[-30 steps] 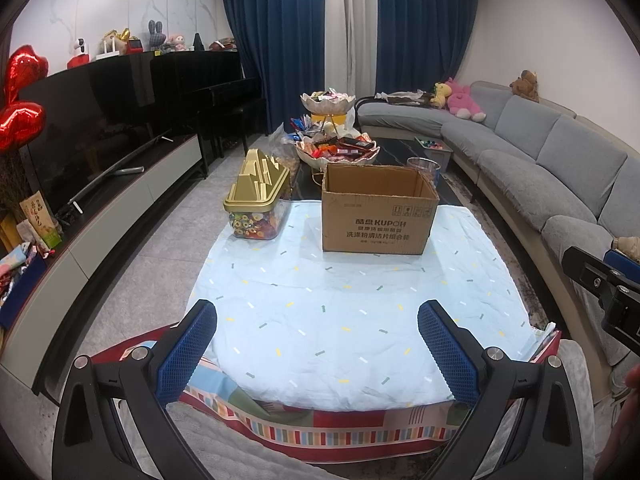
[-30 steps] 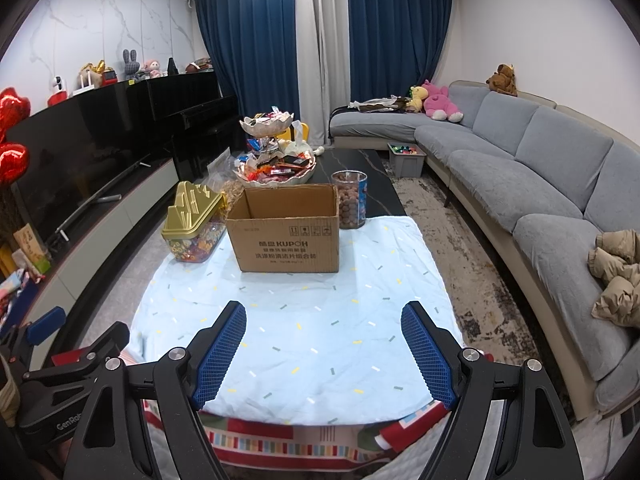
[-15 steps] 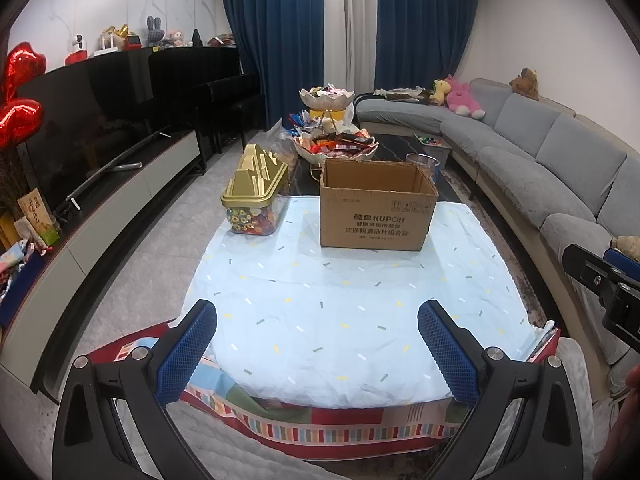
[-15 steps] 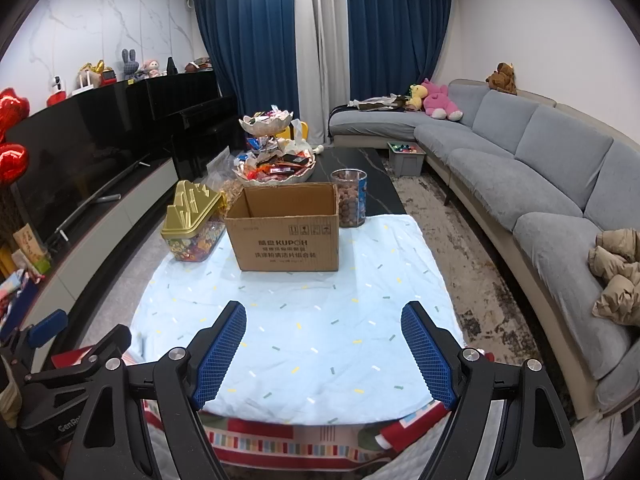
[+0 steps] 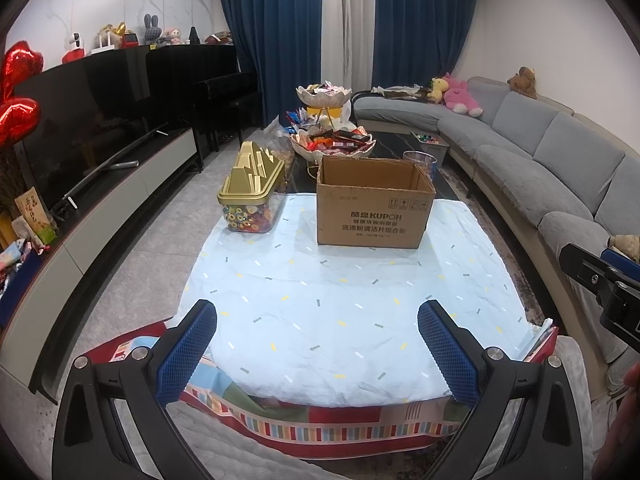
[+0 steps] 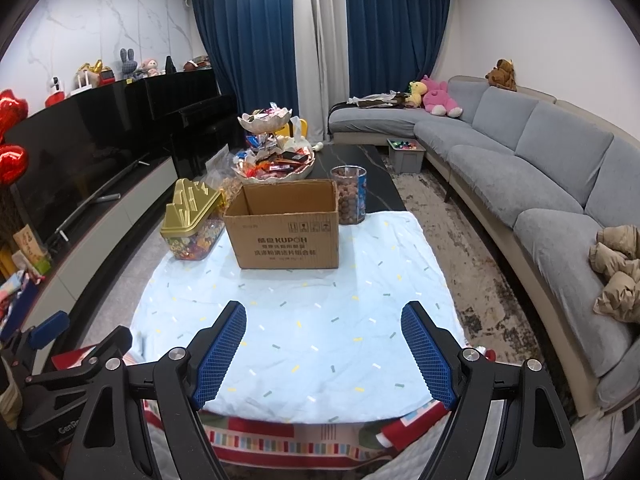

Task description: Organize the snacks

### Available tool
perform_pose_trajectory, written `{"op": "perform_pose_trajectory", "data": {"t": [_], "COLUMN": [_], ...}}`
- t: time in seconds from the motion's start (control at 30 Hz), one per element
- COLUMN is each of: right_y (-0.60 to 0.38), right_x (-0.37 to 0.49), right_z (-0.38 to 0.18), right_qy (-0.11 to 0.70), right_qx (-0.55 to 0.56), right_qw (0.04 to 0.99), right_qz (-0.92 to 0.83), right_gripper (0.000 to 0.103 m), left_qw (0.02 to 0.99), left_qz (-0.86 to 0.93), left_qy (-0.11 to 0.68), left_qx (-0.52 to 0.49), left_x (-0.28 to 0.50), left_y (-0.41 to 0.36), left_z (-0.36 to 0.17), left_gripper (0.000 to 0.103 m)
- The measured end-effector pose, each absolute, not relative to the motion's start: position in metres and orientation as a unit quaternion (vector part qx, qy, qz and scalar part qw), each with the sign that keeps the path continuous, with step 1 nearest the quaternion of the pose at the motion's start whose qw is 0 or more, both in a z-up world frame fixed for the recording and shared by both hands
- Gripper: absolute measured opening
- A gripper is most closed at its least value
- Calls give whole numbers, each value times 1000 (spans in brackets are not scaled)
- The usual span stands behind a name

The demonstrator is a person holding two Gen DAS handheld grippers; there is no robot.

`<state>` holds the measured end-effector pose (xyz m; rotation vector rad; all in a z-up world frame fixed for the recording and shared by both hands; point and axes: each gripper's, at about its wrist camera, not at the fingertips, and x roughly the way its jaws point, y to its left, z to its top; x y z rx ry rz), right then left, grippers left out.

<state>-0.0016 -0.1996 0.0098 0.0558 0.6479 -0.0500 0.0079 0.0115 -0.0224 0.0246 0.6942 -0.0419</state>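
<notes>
Snacks are all sitting at the far half of the table (image 5: pixel 352 320), which has a pale blue cloth with little confetti dashes over it. Dead centre is an open brown cardboard box (image 5: pixel 374 210) with KUPOH printed on the front; from these angles its inside isn't really visible. Just to its left stands a clear plastic candy tub with a gold stepped lid (image 5: pixel 252 200), packed with colourful wrapped sweets. On the box's right rear corner there's a clear round jar of brown nuts or balls (image 6: pixel 349 195), easier to see from the right wrist view. Behind the box, on the bare dark part of the table, a two-tier white petal-shaped snack stand (image 5: pixel 333 142) is heaped with packets, and a few loose bags lie beside it.

Both tools hover over the near edge of the table, well apart from any of the snacks. The left gripper (image 5: pixel 318 350) has its blue textured fingers (image 5: pixel 188 354) spread wide with nothing between them. Same deal for the right gripper (image 6: pixel 324 354): fingers (image 6: pixel 428 354) wide apart, gripping nothing, only cloth showing in the gap.

Round the edges: a long grey sectional sofa (image 6: pixel 540 168) on the right, a black TV unit (image 5: pixel 80 140) on the left, navy curtains at the back.
</notes>
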Motion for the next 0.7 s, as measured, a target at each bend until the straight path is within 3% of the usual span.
{"op": "perform_pose_trajectory", "data": {"t": [0.7], "right_y": [-201], "right_x": [-1], "right_z": [7], "right_qy": [319], "right_qx": [28], "right_qw": [947], "right_qz": [-25], "right_gripper": [81], "left_qw": [940], "left_qz": [-24], "left_qy": [340], "left_qx": [11], "left_x": [8], "left_y": [12], "left_z": [-23], "left_gripper": [102]}}
